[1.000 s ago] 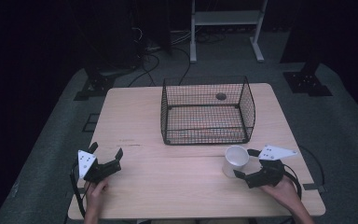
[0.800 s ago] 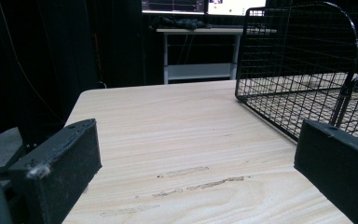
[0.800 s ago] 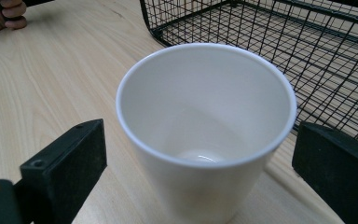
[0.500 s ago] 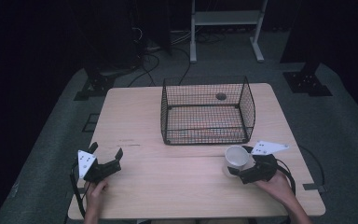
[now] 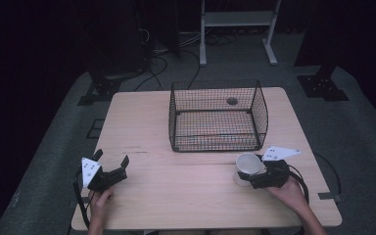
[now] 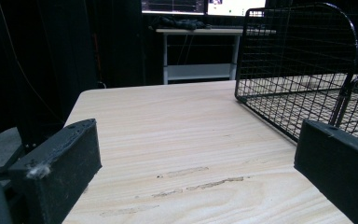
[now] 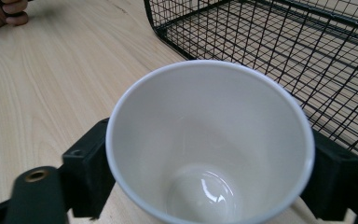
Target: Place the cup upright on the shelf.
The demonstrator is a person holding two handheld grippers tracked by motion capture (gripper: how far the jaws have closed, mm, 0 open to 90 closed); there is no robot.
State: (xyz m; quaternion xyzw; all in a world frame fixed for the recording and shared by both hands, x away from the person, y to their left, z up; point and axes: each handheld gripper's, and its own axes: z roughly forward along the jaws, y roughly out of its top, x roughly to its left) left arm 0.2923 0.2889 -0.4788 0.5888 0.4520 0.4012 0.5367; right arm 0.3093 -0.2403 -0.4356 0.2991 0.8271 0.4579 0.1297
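Two jaws, right side: my right gripper [image 5: 250, 177] has just been closing, and its jaws are now pressing on the white cup [image 5: 248, 164] from both sides, one black pad against each flank.
Cup, position: it is standing upright on the table [image 5: 200, 205], mouth up, sitting squarely between my right jaws at the near right of the tabletop.
Cup, inside: it is showing a bare glossy bottom with a small highlight in the right gripper view [image 7: 209, 140].
Left side: my left gripper [image 5: 111, 161] is resting low at the near left of the table, its jaws standing wide with bare wood between them, well apart from the cup.
Surroundings: a black wire basket [image 5: 218, 117] is sitting at the middle of the table, just beyond the cup and slightly to its left; its near right corner is coming close to the cup without touching it.
In the way: the basket's near wall is rising between the cup and the far half of the table.
High view extras: it is taking in the whole table, both of my hands, a dark round spot [image 5: 232, 101] seen through the mesh at the basket's far side, and a white metal stand [image 5: 237, 19] on the floor behind.
Right gripper view extras: it is giving the pads' contact on the cup wall, which the high view is leaving too small to judge.
Left gripper view extras: it is showing the basket [image 6: 307, 70] from the side and faint scuff marks [image 6: 200, 184] on the wood.
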